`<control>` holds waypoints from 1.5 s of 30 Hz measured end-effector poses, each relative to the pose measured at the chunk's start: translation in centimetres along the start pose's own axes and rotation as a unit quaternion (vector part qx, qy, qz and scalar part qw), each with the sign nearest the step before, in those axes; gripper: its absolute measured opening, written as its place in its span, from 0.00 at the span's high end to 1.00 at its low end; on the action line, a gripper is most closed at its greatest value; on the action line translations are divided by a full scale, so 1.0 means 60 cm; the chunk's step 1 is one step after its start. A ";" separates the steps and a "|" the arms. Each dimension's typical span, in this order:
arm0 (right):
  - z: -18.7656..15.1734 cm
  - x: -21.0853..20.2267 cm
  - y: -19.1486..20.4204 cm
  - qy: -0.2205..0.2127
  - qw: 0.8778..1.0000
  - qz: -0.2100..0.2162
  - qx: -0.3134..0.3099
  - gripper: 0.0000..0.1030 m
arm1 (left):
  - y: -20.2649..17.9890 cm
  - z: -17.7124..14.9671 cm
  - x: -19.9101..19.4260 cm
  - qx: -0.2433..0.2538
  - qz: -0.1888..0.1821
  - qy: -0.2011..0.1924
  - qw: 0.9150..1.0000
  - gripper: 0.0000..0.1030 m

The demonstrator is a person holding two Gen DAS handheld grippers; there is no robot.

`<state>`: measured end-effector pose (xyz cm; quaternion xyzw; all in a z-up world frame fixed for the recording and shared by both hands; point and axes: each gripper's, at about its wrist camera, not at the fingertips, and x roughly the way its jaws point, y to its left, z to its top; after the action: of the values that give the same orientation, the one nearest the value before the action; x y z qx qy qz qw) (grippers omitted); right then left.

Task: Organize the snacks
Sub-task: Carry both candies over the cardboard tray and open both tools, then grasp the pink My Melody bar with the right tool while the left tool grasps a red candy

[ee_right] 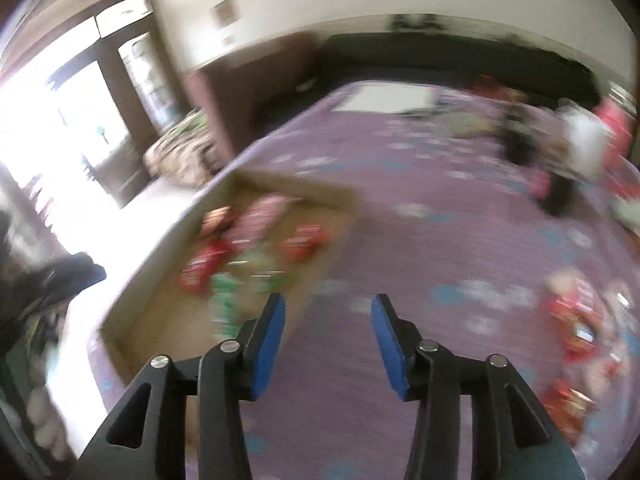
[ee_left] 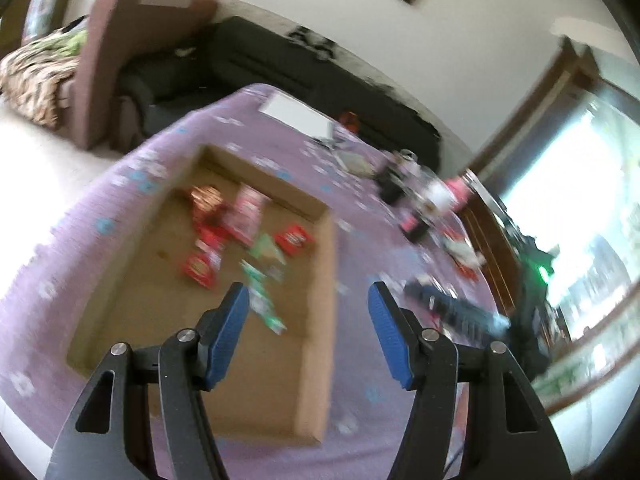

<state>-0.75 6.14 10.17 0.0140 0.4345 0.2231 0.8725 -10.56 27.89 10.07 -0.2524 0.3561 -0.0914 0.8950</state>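
Note:
A shallow cardboard box (ee_left: 320, 280) lies on the purple flowered tablecloth (ee_left: 360, 420). It holds several red, pink and green snack packets (ee_left: 224, 236). My left gripper (ee_left: 308, 304) is open and empty, above the box's right wall. The other gripper shows at the right of this view (ee_left: 452, 308), blurred. In the right wrist view my right gripper (ee_right: 328, 312) is open and empty above the cloth, just right of the box (ee_right: 336, 216). Loose red snack packets (ee_right: 572, 320) lie on the cloth at the far right. Both views are motion-blurred.
A white sheet (ee_left: 296, 114) lies at the table's far end. Bottles and cups (ee_left: 424, 196) crowd the far right. A dark sofa (ee_left: 280, 68) stands behind the table and a brown armchair (ee_left: 120, 60) to the left. A bright window (ee_left: 580, 208) is at the right.

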 end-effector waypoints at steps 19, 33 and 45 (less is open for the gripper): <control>0.007 0.009 -0.362 -0.013 0.974 -0.171 0.150 0.50 | -0.101 -0.106 0.075 0.055 -0.034 0.101 0.993 0.41; -0.054 -0.014 -0.268 0.038 0.987 0.054 0.149 0.54 | -0.111 -0.120 0.101 0.054 -0.041 0.124 0.990 0.41; -0.087 -0.007 -0.227 0.026 0.998 -0.044 0.043 0.52 | -0.160 -0.148 0.116 0.091 -0.038 0.142 0.985 0.41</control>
<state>0.16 -7.18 4.26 0.0269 0.4664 0.1661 0.8684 -11.39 13.84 5.42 -0.1673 0.4598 -0.1924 0.8506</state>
